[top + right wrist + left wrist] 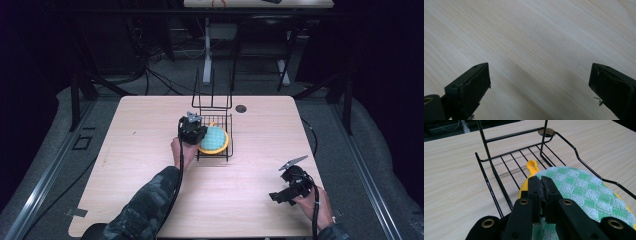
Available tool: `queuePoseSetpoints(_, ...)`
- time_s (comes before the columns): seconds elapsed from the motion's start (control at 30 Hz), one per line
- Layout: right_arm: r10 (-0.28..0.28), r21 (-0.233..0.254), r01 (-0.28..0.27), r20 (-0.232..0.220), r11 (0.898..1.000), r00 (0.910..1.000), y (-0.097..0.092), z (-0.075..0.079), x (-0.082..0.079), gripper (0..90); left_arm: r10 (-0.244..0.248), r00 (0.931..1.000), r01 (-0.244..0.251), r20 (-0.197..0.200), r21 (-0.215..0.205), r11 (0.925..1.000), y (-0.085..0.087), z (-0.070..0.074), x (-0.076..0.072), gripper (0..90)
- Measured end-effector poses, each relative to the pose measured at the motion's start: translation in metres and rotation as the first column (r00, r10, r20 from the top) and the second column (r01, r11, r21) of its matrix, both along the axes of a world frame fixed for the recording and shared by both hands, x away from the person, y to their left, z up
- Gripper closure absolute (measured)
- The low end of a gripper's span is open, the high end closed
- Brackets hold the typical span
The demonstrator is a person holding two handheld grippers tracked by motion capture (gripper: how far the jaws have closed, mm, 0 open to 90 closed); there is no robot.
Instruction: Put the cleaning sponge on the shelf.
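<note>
From the high view we see a wooden table (150,130) with a black wire rack (215,135) near its middle, its tall back frame rising on the far side. In the rack lies a yellow dish (224,146) with a green checked cloth (214,138) on top of it. The left gripper (196,131) sits at the rack's left edge, right at the cloth, with the hand (177,150) and a camouflage sleeve (145,205) trailing back toward the table's near edge. The right gripper (287,192) rests well apart, near the table's near right corner, over bare wood. In the left gripper view we look along its two black jaws, which stand nearly together and pinch the near edge of the cloth (584,190); a strip of the green weave shows in the narrow slit between the pads. The cloth lies spread over the dish (530,173), whose yellow looped handle points toward the rack's back. Both lie on the rack's (499,192) floor wires, inside its low rim. In the right gripper view we see its jaws spread wide, with nothing between them, and bare pale table (536,45) beyond.
</note>
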State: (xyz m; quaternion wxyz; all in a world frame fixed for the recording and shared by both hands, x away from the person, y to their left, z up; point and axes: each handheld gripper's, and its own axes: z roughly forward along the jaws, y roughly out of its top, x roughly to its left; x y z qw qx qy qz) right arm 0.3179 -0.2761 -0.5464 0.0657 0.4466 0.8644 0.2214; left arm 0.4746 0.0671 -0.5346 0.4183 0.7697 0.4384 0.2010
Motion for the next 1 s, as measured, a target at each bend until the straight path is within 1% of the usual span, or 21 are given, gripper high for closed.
queuePoseSetpoints(0.17,0.002,-0.007,-0.002,0.001,1.0,1.0,0.0,0.001,0.0,3.1,0.006,1.0,-0.006,0.002,-0.001,1.0,-0.003,0.0,0.002,84.7)
queuePoseSetpoints(0.27,0.001,-0.003,-0.001,-0.003,1.0,1.0,0.0,0.001,0.0,3.1,0.01,0.9999,-0.01,-0.006,-0.004,0.9999,-0.004,0.0,0.003,82.3)
queuePoseSetpoints(0.3,0.001,-0.003,-0.001,-0.004,1.0,1.0,0.0,0.001,0.0,3.1,0.004,0.9999,-0.004,-0.015,-0.003,1.0,-0.003,0.001,0.003,78.8)
queuePoseSetpoints(0.33,0.001,-0.003,-0.001,-0.004,1.0,1.0,0.0,0.001,0.0,3.1,0.004,0.9999,-0.004,-0.015,-0.003,1.0,-0.003,0.001,0.003,75.0)
queuePoseSetpoints(0.37,0.003,-0.006,-0.003,-0.002,1.0,1.0,0.0,0.001,0.0,3.1,0.004,0.9998,-0.004,-0.018,-0.001,1.0,-0.003,0.002,0.004,68.6)
queuePoseSetpoints(0.43,0.002,-0.005,-0.002,-0.001,1.0,1.0,0.0,0.002,0.0,3.1,0.001,0.9991,-0.001,-0.042,-0.006,1.0,-0.002,0.004,0.003,54.7)
queuePoseSetpoints(0.47,-0.003,0.002,0.003,-0.001,1.0,1.0,0.0,0.002,-0.001,3.1,0.003,0.9989,-0.003,-0.046,0.0,1.0,-0.002,0.005,0.003,48.4)
queuePoseSetpoints(0.57,-0.006,0.004,0.006,0.004,1.0,1.0,0.0,0.002,-0.001,3.1,0.002,0.999,-0.001,-0.046,0.001,1.0,0.0,0.008,0.001,33.6)
queuePoseSetpoints(0.6,-0.008,0.005,0.008,0.003,1.0,1.0,0.001,0.002,-0.001,3.1,-0.002,0.9991,0.001,-0.042,-0.002,1.0,0.001,0.01,-0.001,33.6)
queuePoseSetpoints(0.63,-0.008,-0.001,0.008,0.003,1.0,1.0,0.001,0.003,-0.001,3.1,-0.007,0.9997,0.007,-0.025,-0.005,1.0,0.002,0.016,-0.005,25.2)
queuePoseSetpoints(0.7,-0.006,0.002,0.006,0.007,1.0,1.0,0.001,0.003,-0.001,3.1,-0.014,0.9998,0.014,-0.013,-0.008,0.9999,0.004,0.022,-0.008,19.5)
queuePoseSetpoints(0.73,-0.006,0.002,0.006,0.007,1.0,1.0,0.001,0.003,-0.001,3.1,-0.014,0.9998,0.014,-0.013,-0.008,0.9999,0.004,0.022,-0.008,18.0)
queuePoseSetpoints(0.77,-0.005,0.001,0.005,0.009,1.0,0.9999,0.001,0.004,-0.001,3.1,-0.017,0.9998,0.017,-0.004,-0.018,0.9997,0.005,0.025,-0.01,15.0)
queuePoseSetpoints(0.8,-0.005,0.001,0.005,0.009,1.0,0.9999,0.001,0.004,-0.001,3.1,-0.025,0.9997,0.025,-0.001,-0.018,0.9995,0.008,0.029,-0.012,15.3)
queuePoseSetpoints(0.9,-0.006,0.0,0.006,0.008,1.0,0.9999,0.001,0.004,-0.001,3.1,-0.03,0.9995,0.03,-0.005,-0.024,0.9993,0.011,0.031,-0.015,14.0)
queuePoseSetpoints(1.0,-0.006,0.0,0.006,0.007,1.0,1.0,0.001,0.003,-0.001,3.1,-0.029,0.9995,0.029,-0.007,-0.015,0.9995,0.022,0.035,-0.019,10.4)
